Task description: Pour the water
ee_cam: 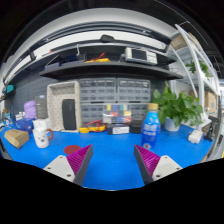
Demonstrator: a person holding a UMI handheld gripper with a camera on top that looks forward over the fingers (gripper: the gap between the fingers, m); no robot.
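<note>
As my gripper [113, 165] fingers stand apart, empty: water bottle [150, 126] upright, beyond right finger; cup [41, 134] far left.

A blue tabletop [110, 150] spreads across the foreground. Behind it stands a dark wall unit with a shelf [100, 68] above and a bank of small parts drawers [112, 97] below. A leafy potted plant [181, 105] sits to one side, and what may be a pale framed box [63, 106] stands opposite. Bright ceiling panels [95, 25] glow overhead.
</note>
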